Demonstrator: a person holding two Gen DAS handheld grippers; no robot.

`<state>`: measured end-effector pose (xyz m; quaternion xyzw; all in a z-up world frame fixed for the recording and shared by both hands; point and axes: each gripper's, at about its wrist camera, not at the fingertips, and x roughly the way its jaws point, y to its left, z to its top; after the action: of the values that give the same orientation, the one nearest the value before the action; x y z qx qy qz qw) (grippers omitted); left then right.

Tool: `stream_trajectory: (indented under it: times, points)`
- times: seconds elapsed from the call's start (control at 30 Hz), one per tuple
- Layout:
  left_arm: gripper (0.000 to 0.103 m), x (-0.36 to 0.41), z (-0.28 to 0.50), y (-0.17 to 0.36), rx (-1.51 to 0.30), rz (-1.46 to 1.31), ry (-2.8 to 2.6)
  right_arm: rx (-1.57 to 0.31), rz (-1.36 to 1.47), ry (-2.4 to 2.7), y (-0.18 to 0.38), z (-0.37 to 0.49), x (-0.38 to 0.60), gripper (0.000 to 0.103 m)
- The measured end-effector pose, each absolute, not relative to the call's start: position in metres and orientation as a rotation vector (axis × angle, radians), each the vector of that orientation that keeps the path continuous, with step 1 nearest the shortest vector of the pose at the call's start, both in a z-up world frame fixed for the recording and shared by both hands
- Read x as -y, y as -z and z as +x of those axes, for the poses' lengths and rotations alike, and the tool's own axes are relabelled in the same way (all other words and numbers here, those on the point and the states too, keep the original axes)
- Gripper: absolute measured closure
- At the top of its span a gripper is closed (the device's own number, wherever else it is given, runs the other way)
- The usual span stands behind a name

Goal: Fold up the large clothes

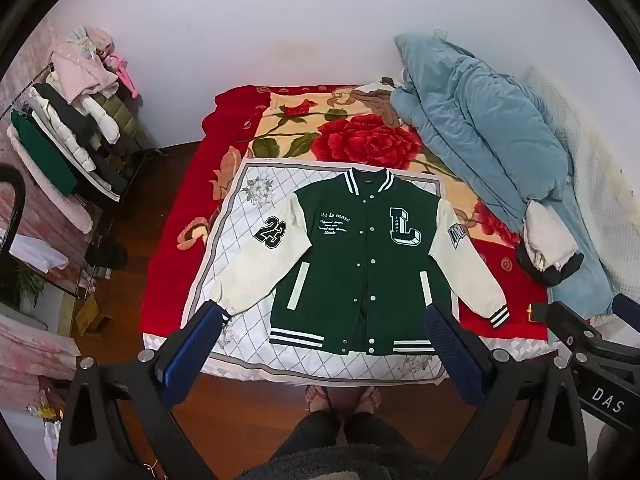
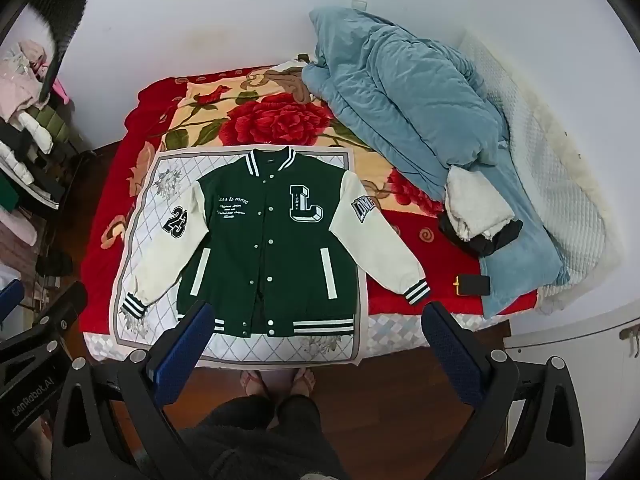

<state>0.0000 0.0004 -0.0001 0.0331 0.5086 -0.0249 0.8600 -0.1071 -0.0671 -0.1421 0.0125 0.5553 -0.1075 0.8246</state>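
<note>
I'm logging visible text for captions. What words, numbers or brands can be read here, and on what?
"23": patch on the jacket sleeve.
"L": chest patch.
"Less is more": chest script; smaller lines below too blurred.
Other sleeve's patch: unreadable.
"GenRobot.AI": left gripper.
"DAS": right gripper.

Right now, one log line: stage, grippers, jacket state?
stage: pre-fold | left gripper: open, empty | right gripper: open, empty | varsity jacket: flat, face-up, snapped shut, sleeves spread, on quilted mat
</note>
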Motion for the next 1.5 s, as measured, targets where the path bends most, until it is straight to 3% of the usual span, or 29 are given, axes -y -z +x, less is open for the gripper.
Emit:
stream_trajectory:
  times: [1.5]
  points:
    - [0.000, -0.0036, -0.0007, 0.0004, -1.065, 0.072, 0.053, -1.180, 0.035, 0.221, 0.1436, -0.1093, 0.0689, 0.000]
